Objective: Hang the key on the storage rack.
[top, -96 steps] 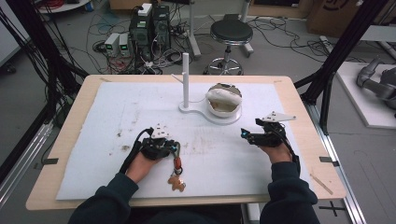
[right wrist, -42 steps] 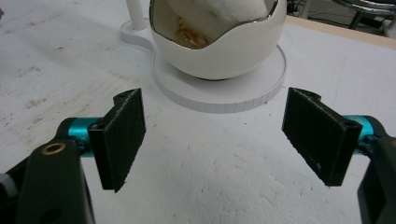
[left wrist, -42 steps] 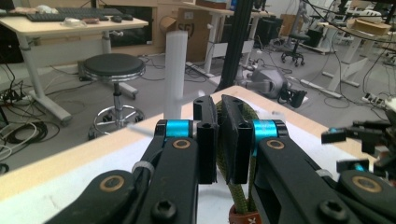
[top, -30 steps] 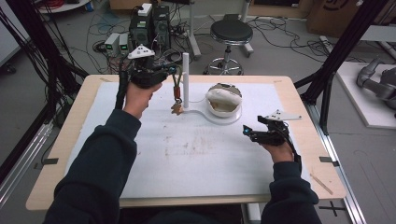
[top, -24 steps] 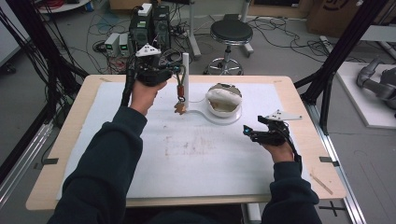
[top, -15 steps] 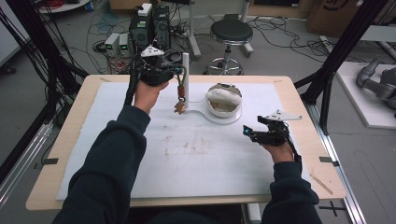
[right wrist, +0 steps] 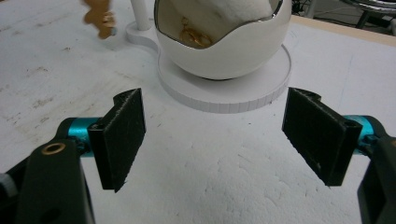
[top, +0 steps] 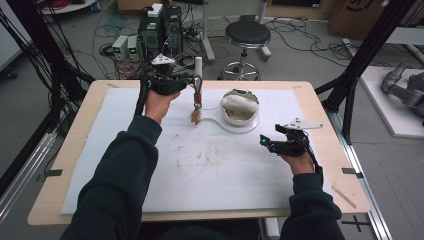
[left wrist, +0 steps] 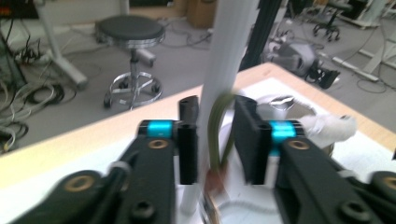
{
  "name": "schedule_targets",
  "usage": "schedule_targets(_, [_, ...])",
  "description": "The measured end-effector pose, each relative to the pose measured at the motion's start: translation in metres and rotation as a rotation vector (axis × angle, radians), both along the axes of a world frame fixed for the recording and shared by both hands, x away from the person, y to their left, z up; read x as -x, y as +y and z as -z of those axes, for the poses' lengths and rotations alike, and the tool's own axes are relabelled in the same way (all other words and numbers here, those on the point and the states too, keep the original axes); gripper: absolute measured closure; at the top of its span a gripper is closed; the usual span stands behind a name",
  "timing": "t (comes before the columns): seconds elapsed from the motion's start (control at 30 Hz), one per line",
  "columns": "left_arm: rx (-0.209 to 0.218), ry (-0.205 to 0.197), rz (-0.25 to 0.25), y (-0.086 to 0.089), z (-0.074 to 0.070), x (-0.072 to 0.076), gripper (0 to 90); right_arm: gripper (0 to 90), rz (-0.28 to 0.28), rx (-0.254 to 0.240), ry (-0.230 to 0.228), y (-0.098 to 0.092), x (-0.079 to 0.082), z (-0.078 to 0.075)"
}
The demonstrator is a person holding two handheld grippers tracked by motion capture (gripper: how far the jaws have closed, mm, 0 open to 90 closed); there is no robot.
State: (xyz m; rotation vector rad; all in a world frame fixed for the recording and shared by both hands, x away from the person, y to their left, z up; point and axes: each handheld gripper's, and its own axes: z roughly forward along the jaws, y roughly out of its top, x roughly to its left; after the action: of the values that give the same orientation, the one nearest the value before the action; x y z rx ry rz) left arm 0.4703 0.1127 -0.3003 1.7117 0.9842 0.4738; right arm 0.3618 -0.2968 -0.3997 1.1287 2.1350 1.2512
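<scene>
The left gripper (left wrist: 212,140) is raised at the far side of the table (top: 325,115), its jaws narrowed on a thin olive cord loop (left wrist: 215,126). The loop sits right against a white post (left wrist: 229,60) that stands on a flat white stand (top: 220,125). In the high view the left gripper (top: 192,82) is beside the post's (top: 198,67) top, and a small brown charm (top: 195,116) dangles from the cord above the stand.

The step looks like hanging the charm on the post. The next move probably calls for lifting the loop over the post's top, lowering it, then opening the jaws. The blurred gripper view does not show whether the loop already circles the post.

The right gripper (top: 274,146) rests low on the white mat (top: 200,175), jaws spread wide and empty, well apart from the charm. It faces a white egg-shaped bowl (right wrist: 224,56) on the stand's round base. Inside the bowl lie white cloth (right wrist: 224,11) and a small gold trinket (right wrist: 191,35).
</scene>
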Motion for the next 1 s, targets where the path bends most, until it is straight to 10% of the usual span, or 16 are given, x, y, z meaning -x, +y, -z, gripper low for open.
schedule_targets(0.43, [0.095, -0.032, -0.007, 0.057, 0.037, 0.029, 19.9, 21.7, -0.006, 0.015, 0.002, 0.004, 0.0, 0.001])
schedule_targets(0.7, [0.059, -0.151, 0.052, 0.082, 0.046, 0.059, 19.2, 21.5, -0.014, 0.04, -0.01, 0.008, -0.001, 0.002])
schedule_targets(1.0, [0.129, -0.241, 0.057, 0.105, 0.069, 0.107, 19.0, 21.2, -0.013, 0.049, -0.014, 0.009, 0.001, 0.002])
